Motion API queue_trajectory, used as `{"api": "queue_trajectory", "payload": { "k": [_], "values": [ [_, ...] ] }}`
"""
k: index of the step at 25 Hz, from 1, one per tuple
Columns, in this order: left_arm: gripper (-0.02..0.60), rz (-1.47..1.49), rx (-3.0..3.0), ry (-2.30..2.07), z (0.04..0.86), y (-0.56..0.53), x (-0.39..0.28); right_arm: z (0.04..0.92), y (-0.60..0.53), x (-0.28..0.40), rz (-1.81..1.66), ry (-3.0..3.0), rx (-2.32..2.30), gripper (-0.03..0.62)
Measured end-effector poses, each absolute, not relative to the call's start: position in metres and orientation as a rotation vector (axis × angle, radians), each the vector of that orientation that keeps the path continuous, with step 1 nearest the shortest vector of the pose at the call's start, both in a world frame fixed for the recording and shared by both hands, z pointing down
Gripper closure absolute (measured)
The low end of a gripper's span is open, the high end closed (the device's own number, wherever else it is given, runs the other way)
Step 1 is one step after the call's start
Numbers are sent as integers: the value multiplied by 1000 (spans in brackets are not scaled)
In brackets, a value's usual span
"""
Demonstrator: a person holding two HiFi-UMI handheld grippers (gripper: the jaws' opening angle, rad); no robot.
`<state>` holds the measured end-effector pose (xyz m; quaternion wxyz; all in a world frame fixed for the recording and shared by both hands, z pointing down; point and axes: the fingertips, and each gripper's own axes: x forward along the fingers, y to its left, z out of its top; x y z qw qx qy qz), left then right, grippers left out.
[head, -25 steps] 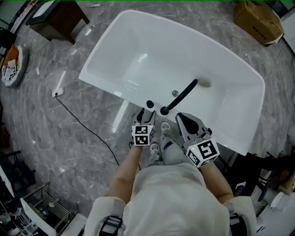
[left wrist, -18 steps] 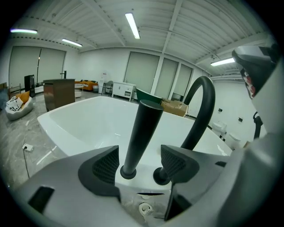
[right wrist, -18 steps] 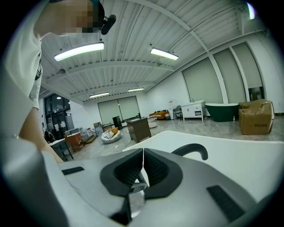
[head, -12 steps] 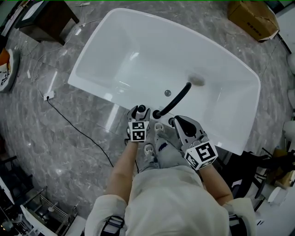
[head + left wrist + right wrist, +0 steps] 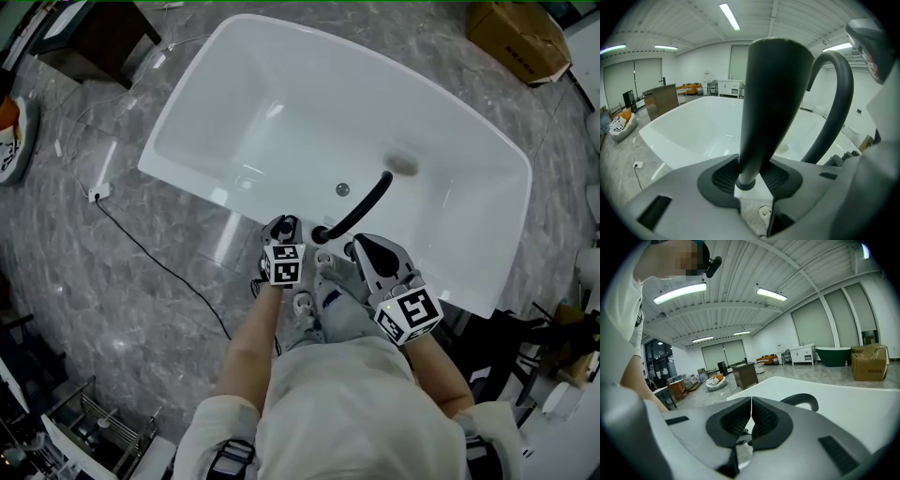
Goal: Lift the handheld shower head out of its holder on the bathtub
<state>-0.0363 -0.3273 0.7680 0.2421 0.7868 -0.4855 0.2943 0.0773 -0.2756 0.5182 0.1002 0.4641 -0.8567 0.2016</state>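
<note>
Since the left gripper has just been closing its jaws, its pads clamp the lower neck of the handheld shower head, which stands upright on the near bathtub rim at 12 o'clock from that gripper, with the arched spout at its 3 o'clock. The right gripper sits farther toward 3 o'clock, jaws together on nothing; the lift should run straight up along the handle's long axis.

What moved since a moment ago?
The left tool moved up to the black shower head at the bathtub rim, and its jaws have just been closing round the handle. The shower head has not been lifted yet. The right tool stayed beside it, shut and empty.
</note>
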Motion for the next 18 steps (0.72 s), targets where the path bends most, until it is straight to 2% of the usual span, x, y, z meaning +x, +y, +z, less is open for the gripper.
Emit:
{"api": "queue_trajectory", "payload": {
  "k": [18],
  "values": [
    [440, 694, 2139, -1406, 726, -302, -56, 500, -244, 57, 560, -2583, 1399, 574]
  ]
}}
